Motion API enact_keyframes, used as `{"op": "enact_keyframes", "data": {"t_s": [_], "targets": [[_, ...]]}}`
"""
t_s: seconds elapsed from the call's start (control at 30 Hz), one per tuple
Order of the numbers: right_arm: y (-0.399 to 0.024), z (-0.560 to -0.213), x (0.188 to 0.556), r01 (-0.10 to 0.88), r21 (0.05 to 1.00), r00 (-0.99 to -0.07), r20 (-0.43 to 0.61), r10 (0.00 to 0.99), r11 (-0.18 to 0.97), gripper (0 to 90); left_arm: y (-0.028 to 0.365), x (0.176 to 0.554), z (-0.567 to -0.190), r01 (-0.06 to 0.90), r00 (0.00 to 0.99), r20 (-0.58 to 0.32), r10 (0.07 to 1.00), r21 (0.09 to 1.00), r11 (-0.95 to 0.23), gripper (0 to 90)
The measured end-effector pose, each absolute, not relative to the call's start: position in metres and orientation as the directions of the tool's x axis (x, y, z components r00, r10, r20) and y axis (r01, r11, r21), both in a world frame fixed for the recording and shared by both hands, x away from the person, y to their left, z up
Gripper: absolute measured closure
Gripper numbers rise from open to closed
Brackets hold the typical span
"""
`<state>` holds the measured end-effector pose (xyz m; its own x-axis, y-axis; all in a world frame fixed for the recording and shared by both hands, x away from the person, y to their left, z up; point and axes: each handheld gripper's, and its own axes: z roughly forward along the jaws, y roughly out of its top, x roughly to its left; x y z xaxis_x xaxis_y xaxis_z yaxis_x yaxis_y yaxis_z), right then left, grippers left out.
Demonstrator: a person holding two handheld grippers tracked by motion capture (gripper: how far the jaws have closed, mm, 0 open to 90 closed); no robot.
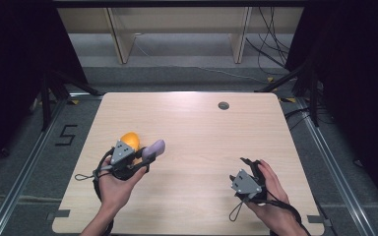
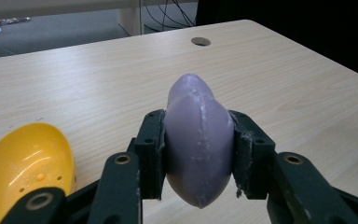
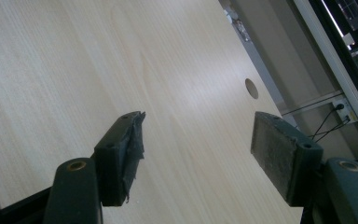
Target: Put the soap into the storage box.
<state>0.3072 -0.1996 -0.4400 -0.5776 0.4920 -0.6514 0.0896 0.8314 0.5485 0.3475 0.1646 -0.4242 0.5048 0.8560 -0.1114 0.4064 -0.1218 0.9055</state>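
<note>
A single purple egg-shaped shell (image 2: 199,140) is sitting pinched between the two black jaws of the left gripper (image 2: 198,154), the pads pressing flat against its two sides. In the left gripper view its pointed end is reaching forward over the wooden table (image 2: 284,79), with a scuffed seam running down its middle; whether it is touching the tabletop cannot be told from this angle. The high view is showing the same purple egg-shaped shell (image 1: 154,148) as a small lilac shape jutting out from the left gripper (image 1: 146,156), toward the middle of the table (image 1: 202,128) on its left half.

Just beside it, one yellow shell half (image 2: 28,161) is lying at the lower left of the left gripper view, hollow side facing the camera, with small holes and a bump showing inside. From above, the yellow shell half (image 1: 130,141) is appearing only as a rounded orange-yellow lump partly behind the gripper's grey plate, so its hollow is not readable there.

The person's left hand (image 1: 115,187) is wrapping the gripper's handle, a cable looping off to the left.

Well apart, on the right half of the table, the right hand (image 1: 270,191) is holding the right gripper (image 1: 248,164). The right gripper view is showing the right gripper (image 3: 198,140) with its jaws spread wide, bare wood between them.

One round hole (image 1: 223,105) is sitting near the far edge of the table, and it is also showing as the round hole (image 2: 200,41) in the left gripper view and the round hole (image 3: 251,88) in the right gripper view.

Count: one purple shell, one yellow half, two grippers, two hands, one hole.
</note>
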Motion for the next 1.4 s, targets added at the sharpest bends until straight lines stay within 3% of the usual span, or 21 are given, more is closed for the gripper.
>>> {"op": "enact_keyframes", "data": {"t_s": [1.4], "targets": [[-0.202,-0.438,0.309,0.095,0.534,-0.569,-0.664,0.485,0.840,34.6,0.198,0.355,-0.425,0.403,0.388,-0.084,0.918,0.911,-0.087,58.9]]}}
